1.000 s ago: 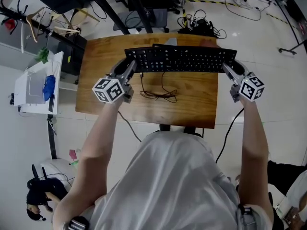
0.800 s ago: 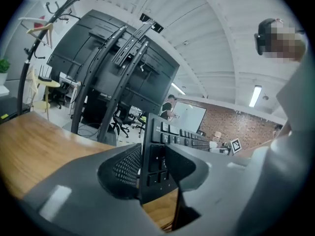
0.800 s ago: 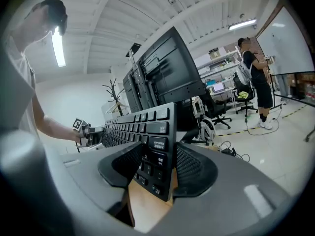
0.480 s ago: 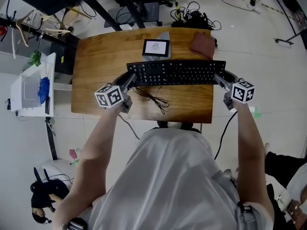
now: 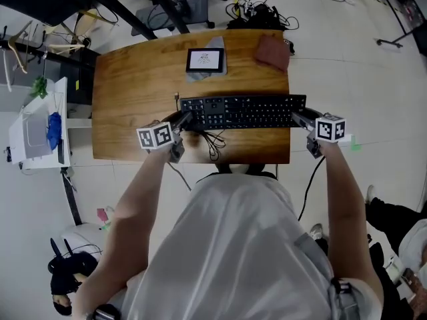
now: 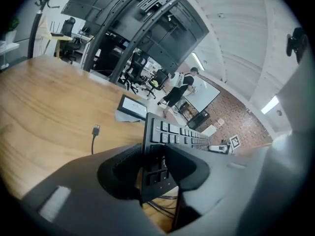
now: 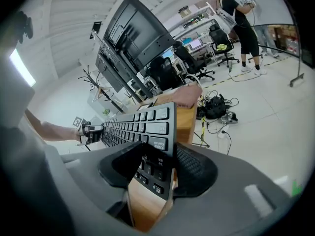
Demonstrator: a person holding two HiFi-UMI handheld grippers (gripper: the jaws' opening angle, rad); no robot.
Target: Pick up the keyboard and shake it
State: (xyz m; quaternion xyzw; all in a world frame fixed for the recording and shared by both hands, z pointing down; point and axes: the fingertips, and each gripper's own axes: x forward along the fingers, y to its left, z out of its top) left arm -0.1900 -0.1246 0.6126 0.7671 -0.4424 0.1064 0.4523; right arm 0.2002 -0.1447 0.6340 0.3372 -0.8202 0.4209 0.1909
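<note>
A black keyboard (image 5: 243, 112) hangs lifted over the wooden table (image 5: 133, 92), gripped at both ends. My left gripper (image 5: 181, 120) is shut on its left end, and my right gripper (image 5: 298, 117) is shut on its right end. In the left gripper view the keyboard (image 6: 177, 134) stands tilted on edge between the pads of the left gripper (image 6: 155, 163). In the right gripper view the keyboard (image 7: 130, 124) runs away from the right gripper (image 7: 157, 166), which clamps its key side and back. Its cable (image 5: 212, 141) dangles below, and the USB plug (image 6: 95, 130) lies on the wood.
A small tablet (image 5: 205, 60) lies at the table's far middle, and a brown cloth (image 5: 272, 51) at the far right corner. A tangle of cables (image 5: 257, 15) sits on the floor behind the table. A white cart (image 5: 37, 125) stands to the left.
The keyboard, held by both grippers, has come toward me from the table's far side. The tablet and brown cloth it hid are now uncovered. The cable has trailed along with it.
</note>
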